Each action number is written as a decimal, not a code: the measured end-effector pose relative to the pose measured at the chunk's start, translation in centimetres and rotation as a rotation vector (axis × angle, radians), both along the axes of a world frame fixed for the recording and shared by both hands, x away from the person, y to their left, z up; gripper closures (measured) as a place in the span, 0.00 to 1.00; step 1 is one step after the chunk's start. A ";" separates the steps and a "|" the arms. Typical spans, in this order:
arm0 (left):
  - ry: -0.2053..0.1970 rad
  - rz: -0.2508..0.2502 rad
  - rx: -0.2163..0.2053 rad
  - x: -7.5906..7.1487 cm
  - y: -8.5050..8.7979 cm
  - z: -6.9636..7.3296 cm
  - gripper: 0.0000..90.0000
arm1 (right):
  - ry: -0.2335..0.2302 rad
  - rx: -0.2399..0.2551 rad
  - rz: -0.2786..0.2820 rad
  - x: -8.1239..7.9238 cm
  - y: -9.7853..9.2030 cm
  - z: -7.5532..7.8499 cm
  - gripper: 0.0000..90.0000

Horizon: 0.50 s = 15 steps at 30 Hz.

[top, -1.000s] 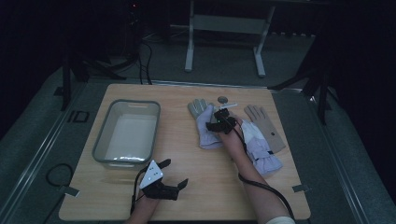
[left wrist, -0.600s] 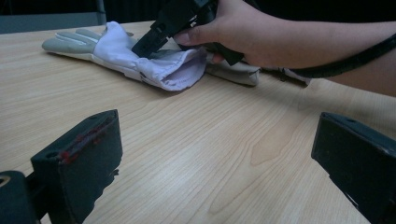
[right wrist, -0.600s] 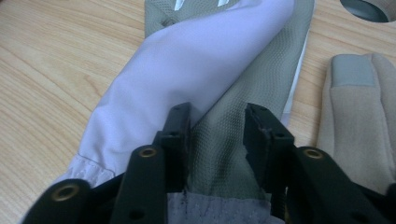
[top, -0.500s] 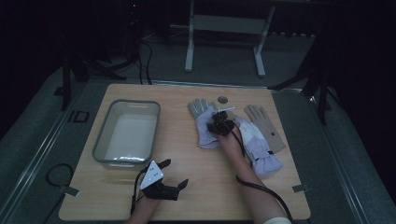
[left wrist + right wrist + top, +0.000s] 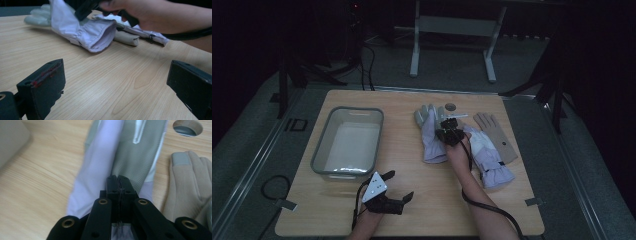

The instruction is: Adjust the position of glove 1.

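A lavender and grey glove (image 5: 432,137) lies on the wooden table (image 5: 412,200), fingers pointing away. My right gripper (image 5: 447,131) has just been closing and is now shut on the glove (image 5: 100,162), with a fold of its fabric pinched between the pads. A second lavender glove (image 5: 489,156) lies under the right forearm, and a tan glove (image 5: 497,135) lies beside it. My left gripper (image 5: 397,187) rests near the front edge, open, with bare table between its jaws (image 5: 115,85). Ahead of it the lavender cuff (image 5: 97,35) gapes toward it.
A grey plastic bin (image 5: 319,155) stands at the left of the table. Behind the gloves there is a round hole (image 5: 451,106) in the tabletop. A cable trails from each gripper. Dark floor and a metal table frame (image 5: 452,30) lie beyond the far edge.
The right gripper's jaws have shut on the lavender glove, and the hand has lifted slightly. The left gripper has stayed where it was.
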<state>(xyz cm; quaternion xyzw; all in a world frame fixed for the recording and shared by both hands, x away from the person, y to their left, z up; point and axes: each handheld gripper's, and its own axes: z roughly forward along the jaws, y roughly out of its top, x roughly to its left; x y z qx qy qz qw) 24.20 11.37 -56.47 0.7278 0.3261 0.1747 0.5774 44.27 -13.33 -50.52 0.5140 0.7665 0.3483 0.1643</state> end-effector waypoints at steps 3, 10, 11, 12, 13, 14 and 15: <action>0.001 0.000 0.002 0.0 0.0 0.0 0.02 | -0.009 0.044 -0.018 -1.4 -0.3 0.8 0.99; -0.001 0.001 0.006 0.0 0.0 0.0 0.02 | -0.031 0.111 -0.057 -5.3 -0.9 1.7 0.99; -0.002 0.001 0.005 0.0 -0.1 0.0 0.02 | -0.044 0.102 -0.060 -6.0 -1.0 1.7 0.99; -0.002 0.001 0.004 0.0 -0.1 0.0 0.02 | -0.050 0.097 -0.064 -6.3 -1.1 1.7 0.99; -0.002 0.001 0.004 0.0 0.0 0.0 0.02 | -0.045 0.115 -0.069 -6.9 -1.3 1.6 0.99; -0.002 0.002 0.003 0.0 0.0 0.0 0.02 | -0.043 0.115 -0.067 -7.2 -1.4 1.5 0.99; -0.002 0.001 0.003 0.0 0.0 0.0 0.02 | -0.049 0.110 -0.075 -7.6 -1.5 1.4 0.99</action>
